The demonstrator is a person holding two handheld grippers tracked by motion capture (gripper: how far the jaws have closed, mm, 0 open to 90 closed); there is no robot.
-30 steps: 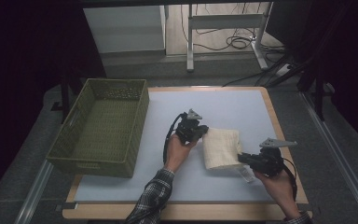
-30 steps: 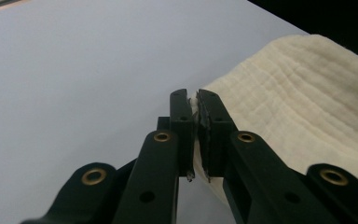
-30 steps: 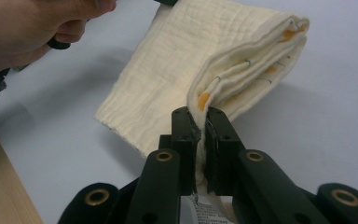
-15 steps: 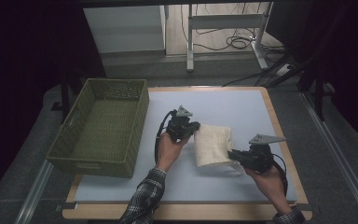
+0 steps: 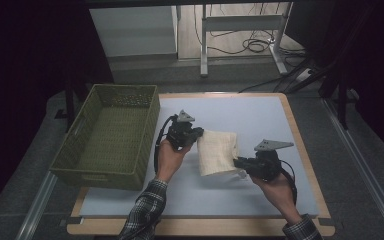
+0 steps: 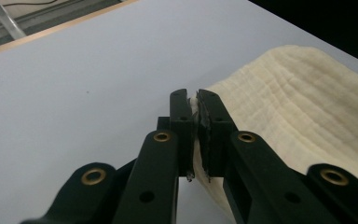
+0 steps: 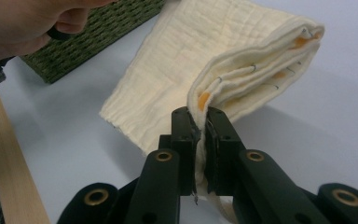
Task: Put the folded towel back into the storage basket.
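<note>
A folded cream cloth (image 5: 217, 151) hangs between my two grippers, just above the pale blue mat (image 5: 260, 115). My left gripper (image 5: 196, 136) is shut on the cloth's left edge; in the left gripper view the jaws pinch the cream cloth (image 6: 303, 112) between the left gripper's (image 6: 195, 100) tips. My right gripper (image 5: 237, 162) is shut on the cloth's right corner. The right gripper view has the folded layers of the cloth (image 7: 223, 70), with orange marks inside, rising from the right gripper's (image 7: 198, 116) jaws.
A green woven basket (image 5: 107, 172) stands at the left of the mat, close to the left hand; it also appears as the basket (image 7: 98, 32) in the right gripper view. The wooden table edge (image 5: 300, 150) runs along the right. Table legs and cables lie beyond.
Both hands have carried the cloth leftward toward the basket and a little upward. Both grips stay as they were.
</note>
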